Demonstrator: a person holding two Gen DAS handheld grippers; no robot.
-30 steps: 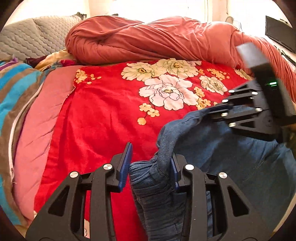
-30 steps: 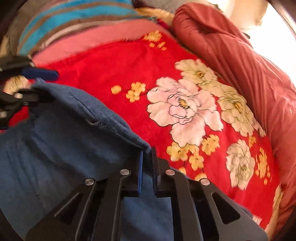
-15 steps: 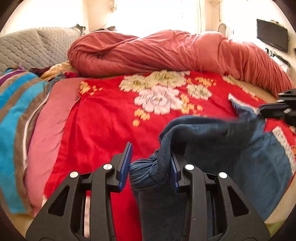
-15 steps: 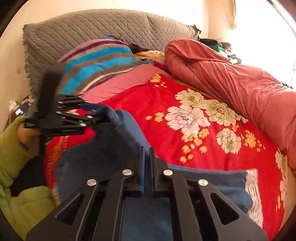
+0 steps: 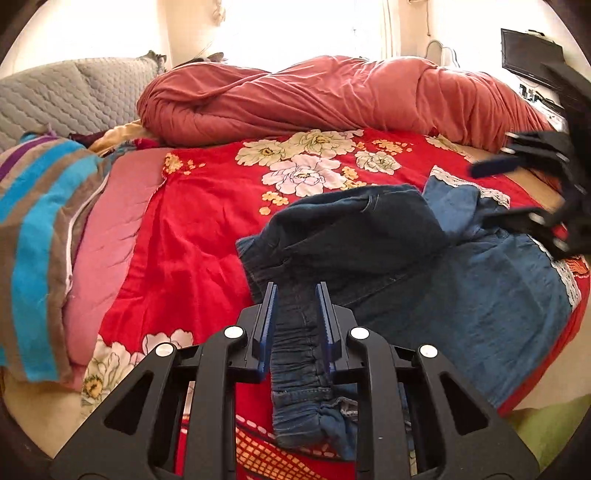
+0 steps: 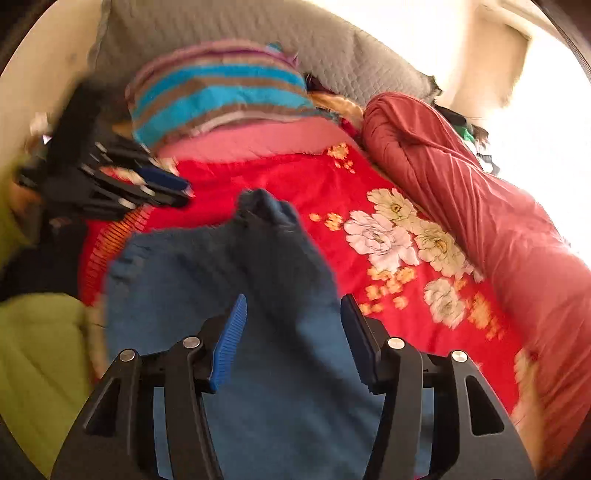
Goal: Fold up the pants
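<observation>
The blue denim pants [image 5: 424,266] lie crumpled on the red floral bedspread [image 5: 199,236], with lace-trimmed cuffs at the right. My left gripper [image 5: 296,295] is open, its blue pads on either side of the elastic waistband [image 5: 299,354] with small gaps showing. My right gripper [image 6: 293,317] is open and empty above the pants [image 6: 236,295]. It also shows blurred at the right edge of the left wrist view [image 5: 532,184]. The left gripper shows blurred in the right wrist view [image 6: 110,181].
A rolled salmon-red duvet [image 5: 332,99] lies along the far side of the bed. A striped blue and brown blanket [image 5: 40,206] and a pink one [image 5: 107,229] lie at the left. A grey quilted headboard [image 6: 221,33] stands behind. A green sleeve [image 6: 37,354] is near.
Both grippers have let go of the pants, which dropped onto the bedspread. The right gripper opened wide and pulled away to the right. The left gripper drew back along the waistband.
</observation>
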